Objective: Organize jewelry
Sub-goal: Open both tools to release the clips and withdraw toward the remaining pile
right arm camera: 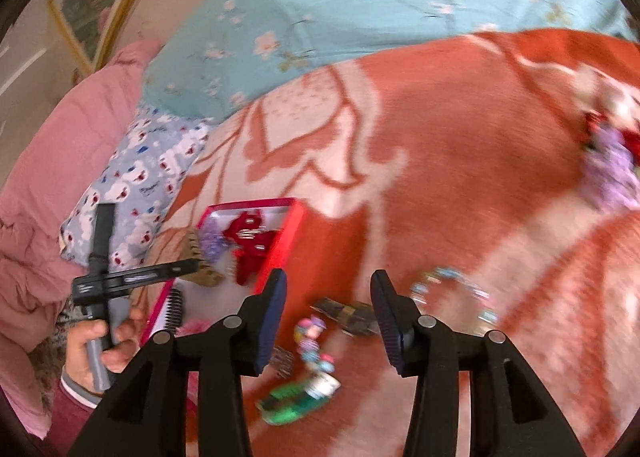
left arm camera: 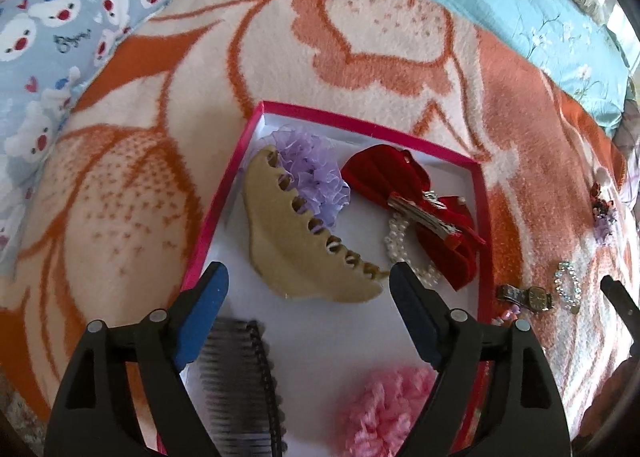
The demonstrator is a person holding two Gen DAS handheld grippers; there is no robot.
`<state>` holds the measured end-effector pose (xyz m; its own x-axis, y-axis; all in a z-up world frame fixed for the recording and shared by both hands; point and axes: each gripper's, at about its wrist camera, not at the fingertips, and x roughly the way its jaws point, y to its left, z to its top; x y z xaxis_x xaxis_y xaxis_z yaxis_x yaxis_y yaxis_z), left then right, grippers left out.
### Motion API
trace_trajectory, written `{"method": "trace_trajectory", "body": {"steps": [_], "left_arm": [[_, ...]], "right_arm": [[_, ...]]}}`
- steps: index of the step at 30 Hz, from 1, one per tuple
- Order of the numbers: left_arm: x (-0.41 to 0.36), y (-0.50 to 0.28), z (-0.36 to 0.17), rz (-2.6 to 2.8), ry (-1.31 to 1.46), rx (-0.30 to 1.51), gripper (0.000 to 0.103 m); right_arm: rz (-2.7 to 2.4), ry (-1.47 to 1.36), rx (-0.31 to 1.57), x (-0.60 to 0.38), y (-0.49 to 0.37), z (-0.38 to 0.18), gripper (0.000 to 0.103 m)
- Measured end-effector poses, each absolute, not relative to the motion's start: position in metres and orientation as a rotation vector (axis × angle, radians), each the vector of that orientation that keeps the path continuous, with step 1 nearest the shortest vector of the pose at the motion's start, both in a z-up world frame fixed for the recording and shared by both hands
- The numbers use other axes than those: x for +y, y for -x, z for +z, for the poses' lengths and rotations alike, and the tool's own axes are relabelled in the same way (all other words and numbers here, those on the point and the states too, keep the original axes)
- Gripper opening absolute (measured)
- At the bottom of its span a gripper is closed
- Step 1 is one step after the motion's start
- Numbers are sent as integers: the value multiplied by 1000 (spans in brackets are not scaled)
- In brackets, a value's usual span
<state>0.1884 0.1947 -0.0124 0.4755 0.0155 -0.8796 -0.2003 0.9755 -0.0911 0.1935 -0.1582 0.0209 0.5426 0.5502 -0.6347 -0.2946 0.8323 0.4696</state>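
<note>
Black comb (left arm camera: 236,381) and pink pompom (left arm camera: 386,405) flank the tan claw clip (left arm camera: 296,233).

Two wrist fisheyes, close above the blanket (left arm camera: 360,37), angled downward, sharing the pink box (left arm camera: 360,129).

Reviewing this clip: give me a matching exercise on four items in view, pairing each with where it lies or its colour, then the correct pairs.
Things:
1. tan hair claw
2. wristwatch
3. black comb
4. red bow clip

Descriptions:
A. on the blanket, outside the box
B. in the box, over a pearl bracelet
C. in the box, against the purple scrunchie
D. in the box, below the left gripper's left finger

Pairs: 1-C, 2-A, 3-D, 4-B
</note>
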Motion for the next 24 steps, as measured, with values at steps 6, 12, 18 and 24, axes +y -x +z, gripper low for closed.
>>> {"method": "trace_trajectory", "body": {"steps": [6,12,18,24], "left_arm": [[176,-163,13,82,218,1010,83],[141,-145,26,1,211,989,83],[93,-125,23,-100,138,1009,83],[53,-109,10,-181,72,1045,83]], "right_arm": [[409,-370,864,-211,-180,15,47],[348,-385,866,-242,-167,12,50],[332,-396,874,-254,-154,6,50],[345,-396,889,-251,-148,0,50]]}}
